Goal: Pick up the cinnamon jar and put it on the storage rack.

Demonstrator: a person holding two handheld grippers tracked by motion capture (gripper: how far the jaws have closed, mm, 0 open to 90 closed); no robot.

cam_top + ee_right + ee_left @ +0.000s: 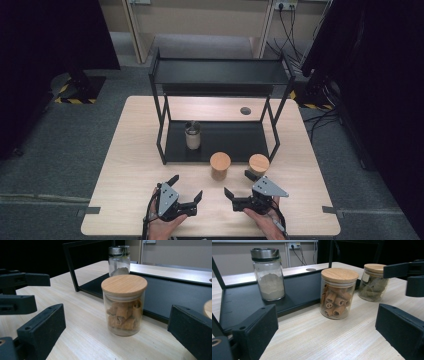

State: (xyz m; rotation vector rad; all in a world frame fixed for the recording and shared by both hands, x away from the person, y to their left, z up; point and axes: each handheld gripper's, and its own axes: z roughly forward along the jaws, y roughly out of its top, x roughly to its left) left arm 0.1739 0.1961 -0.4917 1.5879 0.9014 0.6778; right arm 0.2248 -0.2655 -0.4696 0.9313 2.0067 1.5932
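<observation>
Both spread-jawed, left gripper [186, 189] and right gripper [239, 185] flank the bamboo-lidded glass jar of cinnamon sticks [220, 166] on the pale wooden tabletop [130, 165].

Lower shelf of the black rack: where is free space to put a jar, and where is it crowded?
The lower shelf is bare to the right of the metal-lidded jar, up to the right posts. The table's left side is also bare. It is crowded in front of the rack: the cinnamon jar and the leaf jar stand there, close to the right tool.

Two jars [220, 166] stand before the rack [220, 141]; a third [193, 135] on it.
</observation>
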